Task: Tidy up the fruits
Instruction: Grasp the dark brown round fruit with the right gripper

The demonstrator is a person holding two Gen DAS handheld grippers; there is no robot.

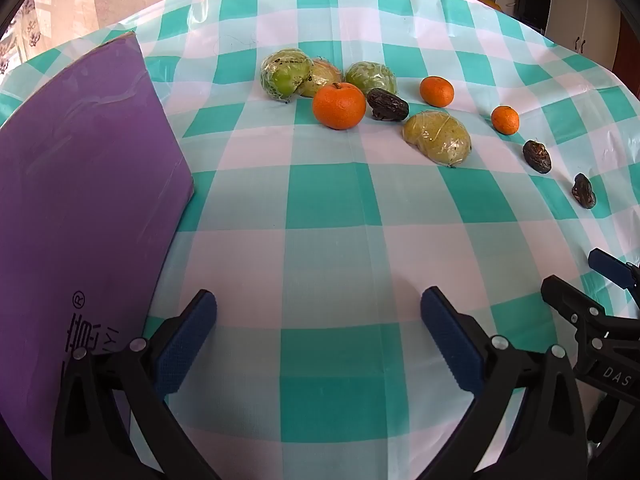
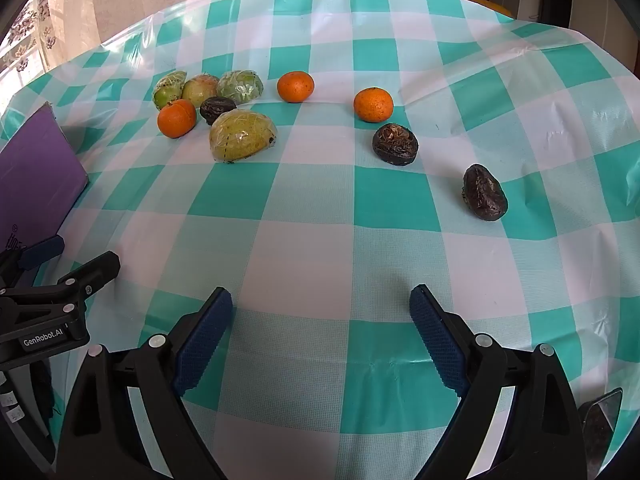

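Fruits point(image 2: 243, 136) lie scattered across the checked tabletop point(image 2: 320, 240), kinds mixed, none sorted yet. Left gripper point(image 1: 319, 340) and right gripper point(image 2: 321, 336) hover wide apart and empty, probably poised for a first pick.

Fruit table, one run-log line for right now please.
left gripper open, empty | right gripper open, empty | fruits loose on checked tablecloth | purple board bare

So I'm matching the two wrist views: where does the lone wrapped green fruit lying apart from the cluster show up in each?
Left wrist view: the wrapped green fruit lies right of centre, in front of the cluster.
Right wrist view: the same fruit lies left of centre, nearer than the cluster.
Shared landmark: the dark wrinkled fruit just behind it, beside the large orange.
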